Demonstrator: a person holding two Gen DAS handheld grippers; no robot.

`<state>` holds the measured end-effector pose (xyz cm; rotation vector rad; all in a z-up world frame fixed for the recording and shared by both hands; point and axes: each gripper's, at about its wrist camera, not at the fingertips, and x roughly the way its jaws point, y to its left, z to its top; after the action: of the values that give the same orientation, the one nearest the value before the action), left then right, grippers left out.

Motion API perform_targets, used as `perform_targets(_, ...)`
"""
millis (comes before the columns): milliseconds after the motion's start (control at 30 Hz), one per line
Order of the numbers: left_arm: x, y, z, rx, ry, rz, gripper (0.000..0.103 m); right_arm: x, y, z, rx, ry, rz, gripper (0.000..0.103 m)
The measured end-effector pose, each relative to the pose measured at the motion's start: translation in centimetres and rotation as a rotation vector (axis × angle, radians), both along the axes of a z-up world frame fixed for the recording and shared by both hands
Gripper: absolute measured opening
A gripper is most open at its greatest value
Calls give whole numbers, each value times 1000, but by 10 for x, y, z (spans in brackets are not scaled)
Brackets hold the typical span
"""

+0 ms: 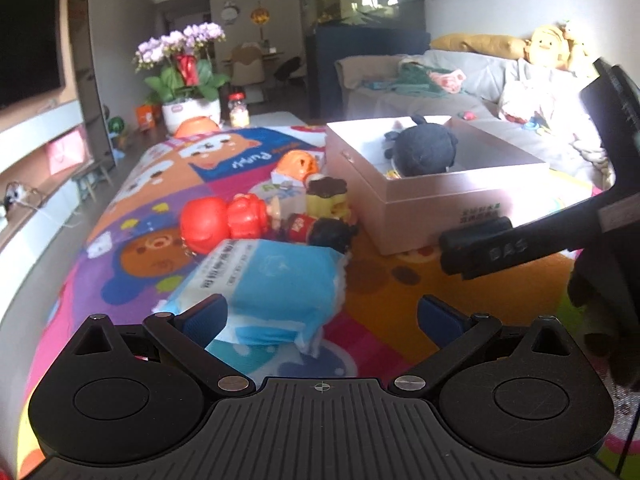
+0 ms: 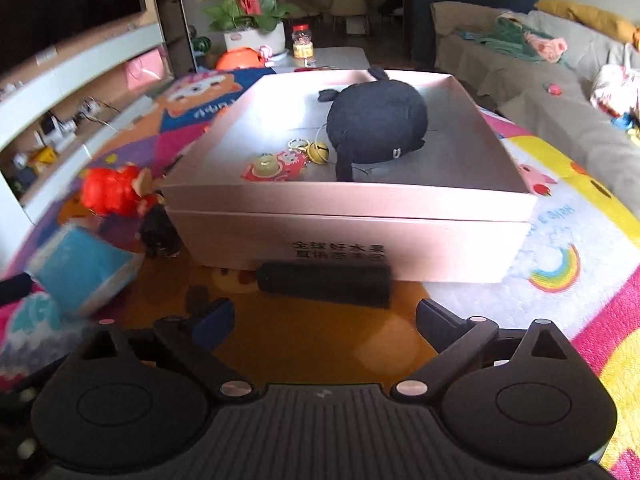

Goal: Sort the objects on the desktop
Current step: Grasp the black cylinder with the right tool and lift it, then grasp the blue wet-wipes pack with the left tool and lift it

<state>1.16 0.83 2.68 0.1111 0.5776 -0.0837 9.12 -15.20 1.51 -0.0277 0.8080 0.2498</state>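
Note:
A pink cardboard box stands on the colourful mat and holds a black plush toy; in the right wrist view the box also holds the plush, a red charm and yellow bells. A blue and white tissue pack lies just ahead of my open left gripper, nearer its left finger. Red toys, an orange toy, a yellow toy and a black figure lie behind it. My open, empty right gripper faces a black cylinder lying against the box front.
The cartoon mat covers the table. A flower pot and a jar stand beyond its far end. A sofa with cushions and plush toys is at the right. The right gripper's finger reaches in from the right.

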Motion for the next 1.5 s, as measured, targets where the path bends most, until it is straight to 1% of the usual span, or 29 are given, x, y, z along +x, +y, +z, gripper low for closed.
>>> perform_targets(33, 0, 2, 0, 1, -5, 12, 103, 0, 5, -1, -28, -22, 0, 91)
perform_targets(67, 1, 5, 1, -4, -5, 28, 103, 0, 10, -2, -51, -42, 12, 89)
perform_targets(100, 3, 9, 0, -13, 1, 51, 103, -1, 12, -2, -65, -68, 32, 80)
perform_targets(133, 5, 13, 0, -18, 11, 72, 103, -2, 14, -1, -83, -84, 43, 76)
perform_targets(233, 9, 24, -1, -48, 47, 120, 103, -7, 7, 2, -91, -94, 69, 76)
perform_targets(333, 12, 31, -1, -112, 86, 122, 103, -23, -11, 3, -73, -85, 91, 76)
perform_targets(400, 20, 33, 0, -160, 111, 104, 103, -38, -25, 3, -68, -88, 109, 76)
perform_targets(433, 25, 32, 0, -172, 116, 95, 103, -47, -32, 3, -70, -92, 114, 76)
perform_targets(467, 32, 29, -1, -172, 116, 94, 103, -54, -37, 3, -76, -98, 116, 76)
perform_targets(567, 57, 24, -4, -133, 114, 127, 103, -75, -48, 2, -94, -128, 118, 76)
perform_targets(633, 72, 21, -6, -126, 121, 128, 103, -83, -51, 1, -98, -146, 117, 76)
perform_targets(733, 82, 15, -10, -68, 116, 127, 103, -85, -48, 2, -109, -160, 120, 76)
perform_targets(900, 77, 14, -12, 16, 76, 113, 103, -85, -47, 1, -106, -160, 122, 77)
perform_targets(967, 73, 17, -9, 38, 69, 100, 103, -84, -48, 0, -104, -158, 118, 79)
perform_targets(1033, 66, 22, -6, 64, 56, 72, 103, -84, -48, 0, -104, -158, 112, 84)
perform_targets(1100, 57, 30, -4, 103, 46, 52, 103, -85, -48, 0, -103, -157, 108, 85)
perform_targets(1167, 50, 39, -3, 143, 37, 78, 103, -84, -49, 0, -104, -153, 104, 87)
perform_targets(1200, 47, 45, -2, 150, 34, 101, 103, -83, -48, 0, -106, -151, 101, 88)
perform_targets(1233, 46, 50, -2, 137, 34, 111, 103, -82, -48, 0, -108, -149, 99, 89)
perform_targets(1367, 51, 61, 3, -15, 61, 86, 103, -80, -48, -1, -111, -143, 90, 92)
perform_targets(1400, 56, 60, 3, -26, 63, 97, 103, -80, -47, -1, -112, -142, 87, 92)
perform_targets(1500, 75, 57, -2, -1, 61, 184, 103, -80, -47, -1, -117, -141, 81, 95)
